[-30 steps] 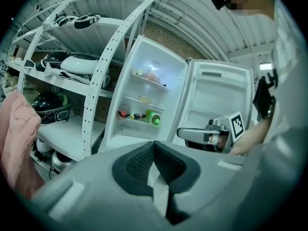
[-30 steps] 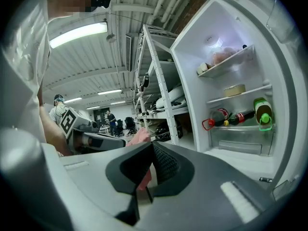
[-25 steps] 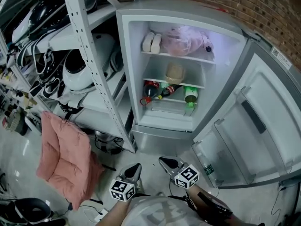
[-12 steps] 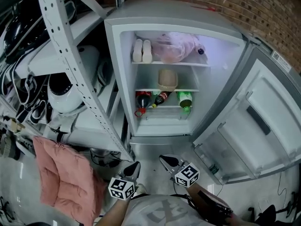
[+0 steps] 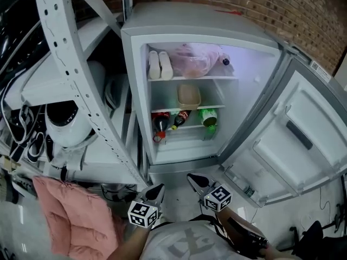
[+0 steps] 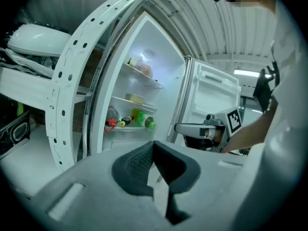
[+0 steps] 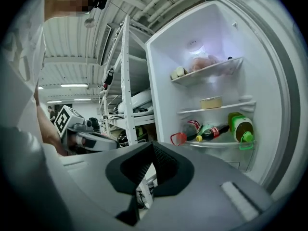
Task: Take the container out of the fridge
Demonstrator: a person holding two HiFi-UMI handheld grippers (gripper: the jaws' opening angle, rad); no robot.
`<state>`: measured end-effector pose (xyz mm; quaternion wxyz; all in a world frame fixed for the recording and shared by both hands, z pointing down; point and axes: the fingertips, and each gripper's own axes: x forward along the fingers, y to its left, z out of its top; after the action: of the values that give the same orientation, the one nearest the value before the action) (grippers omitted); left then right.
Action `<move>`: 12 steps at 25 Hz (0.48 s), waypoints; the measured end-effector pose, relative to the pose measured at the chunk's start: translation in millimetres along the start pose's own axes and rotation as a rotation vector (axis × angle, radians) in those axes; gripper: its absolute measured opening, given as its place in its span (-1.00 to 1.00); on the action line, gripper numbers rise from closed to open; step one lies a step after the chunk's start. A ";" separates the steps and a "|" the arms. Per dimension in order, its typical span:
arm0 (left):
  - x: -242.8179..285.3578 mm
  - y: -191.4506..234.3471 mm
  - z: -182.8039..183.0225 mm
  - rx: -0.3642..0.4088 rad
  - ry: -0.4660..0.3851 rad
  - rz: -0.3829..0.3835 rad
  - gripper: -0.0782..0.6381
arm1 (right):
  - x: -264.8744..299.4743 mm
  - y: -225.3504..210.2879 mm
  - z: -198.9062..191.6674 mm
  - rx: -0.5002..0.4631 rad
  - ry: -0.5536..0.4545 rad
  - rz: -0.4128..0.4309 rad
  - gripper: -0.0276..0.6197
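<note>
Head view: left gripper [image 5: 158, 189] and right gripper [image 5: 193, 180] are closed, empty. Reaching unopened could shove the beige lidded container [image 5: 188, 96] deeper along the middle shelf of the white fridge [image 5: 248, 103].

A red brick wall [image 5: 303, 10] is running across the far side, well ahead of your left tongs [image 5: 157, 189]. Left of them, a white perforated shelving rack [image 5: 81, 85] is standing, carrying white appliances [image 5: 65, 126]. A pink cushion [image 5: 76, 221] is lying on the pale floor [image 5: 174, 187] nearby. Strip lights [image 7: 72, 85] are glowing overhead.
</note>
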<state>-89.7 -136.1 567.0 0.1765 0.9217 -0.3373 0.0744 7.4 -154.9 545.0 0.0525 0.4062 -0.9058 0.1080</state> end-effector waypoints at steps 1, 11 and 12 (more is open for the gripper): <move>2.2 1.0 3.6 0.008 -0.002 -0.014 -0.78 | 1.7 -3.2 1.8 -0.003 -0.001 -0.016 -0.89; 26.5 -1.4 26.1 0.058 0.002 -0.114 -0.78 | 17.0 -36.8 11.5 -0.089 0.034 -0.109 -0.89; 30.2 -1.3 27.8 0.060 0.004 -0.119 -0.78 | 20.1 -41.5 13.0 -0.105 0.040 -0.112 -0.89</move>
<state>-65.3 -163.6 548.6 0.1535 0.9449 -0.2792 0.0754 24.9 -199.4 542.5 0.0976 0.4505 -0.8850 0.0655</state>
